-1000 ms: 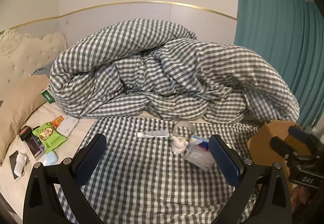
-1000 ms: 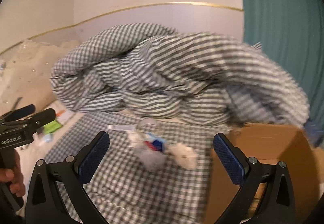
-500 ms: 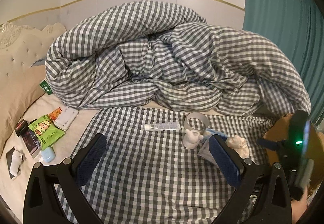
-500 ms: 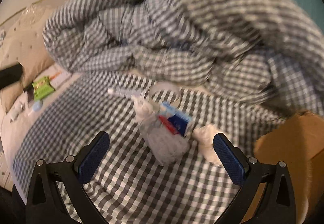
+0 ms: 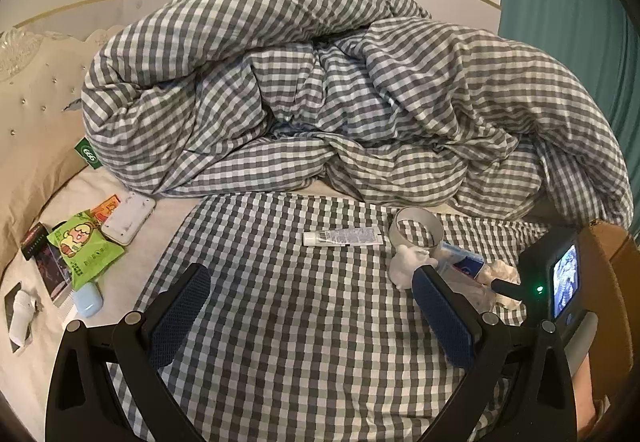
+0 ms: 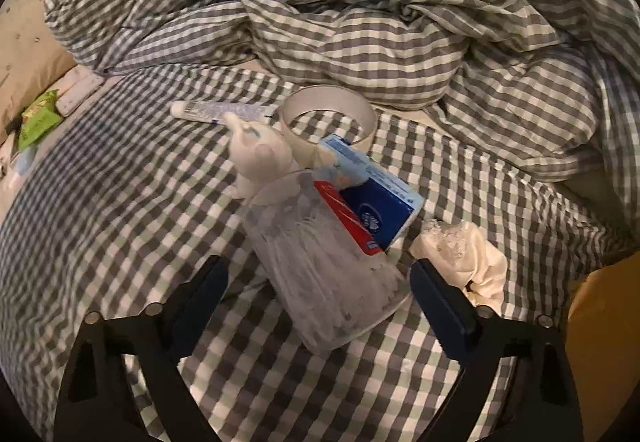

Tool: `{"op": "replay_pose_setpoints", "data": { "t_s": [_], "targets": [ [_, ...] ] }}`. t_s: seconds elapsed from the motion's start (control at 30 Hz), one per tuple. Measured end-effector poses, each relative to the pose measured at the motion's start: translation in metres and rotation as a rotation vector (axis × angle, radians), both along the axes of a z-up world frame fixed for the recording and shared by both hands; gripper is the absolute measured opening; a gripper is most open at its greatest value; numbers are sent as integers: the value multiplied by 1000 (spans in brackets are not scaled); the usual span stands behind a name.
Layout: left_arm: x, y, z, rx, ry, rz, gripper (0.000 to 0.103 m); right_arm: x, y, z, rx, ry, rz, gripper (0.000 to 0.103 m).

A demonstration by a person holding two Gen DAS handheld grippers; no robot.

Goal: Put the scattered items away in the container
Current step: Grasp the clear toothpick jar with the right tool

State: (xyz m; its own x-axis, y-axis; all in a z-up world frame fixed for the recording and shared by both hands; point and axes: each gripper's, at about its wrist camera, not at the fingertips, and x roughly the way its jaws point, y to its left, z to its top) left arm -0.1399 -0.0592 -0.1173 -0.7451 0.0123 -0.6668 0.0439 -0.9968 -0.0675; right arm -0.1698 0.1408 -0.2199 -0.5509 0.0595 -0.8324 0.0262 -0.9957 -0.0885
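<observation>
Scattered items lie on a checked cloth (image 5: 288, 322). A clear jar of cotton swabs (image 6: 320, 262) lies on its side, with a blue and red box (image 6: 376, 198), a white figurine (image 6: 256, 158), a tape roll (image 6: 328, 118), a white tube (image 6: 216, 109) and a cream scrunchie (image 6: 464, 254) around it. My right gripper (image 6: 316, 306) is open, its jaws either side of the jar, and it shows in the left wrist view (image 5: 560, 282). My left gripper (image 5: 312, 318) is open and empty above the cloth. The cardboard box (image 6: 600, 322) sits at the right edge.
A bunched checked duvet (image 5: 340, 90) fills the back of the bed. At the left lie a green snack pack (image 5: 84, 246), a white device (image 5: 128, 218), a small blue case (image 5: 86, 300) and dark packets. A teal curtain (image 5: 580, 2) hangs at right.
My right gripper has dropped and moved forward to the swab jar, its jaws now around it. The left gripper has shifted right and slightly forward over the cloth.
</observation>
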Motion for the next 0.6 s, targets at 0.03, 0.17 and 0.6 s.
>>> {"op": "replay_pose_setpoints", "data": {
  "t_s": [0.03, 0.17, 0.6],
  "targets": [
    [-2, 1, -2, 1, -2, -4, 103, -1, 3, 0, -10, -4, -11, 74],
    [-14, 7, -12, 12, -19, -17, 103, -4, 8, -2, -36, 0, 2, 73],
    [-50, 45, -42, -6, -51, -90, 103, 1, 12, -2, -131, -20, 6, 68]
  ]
}}
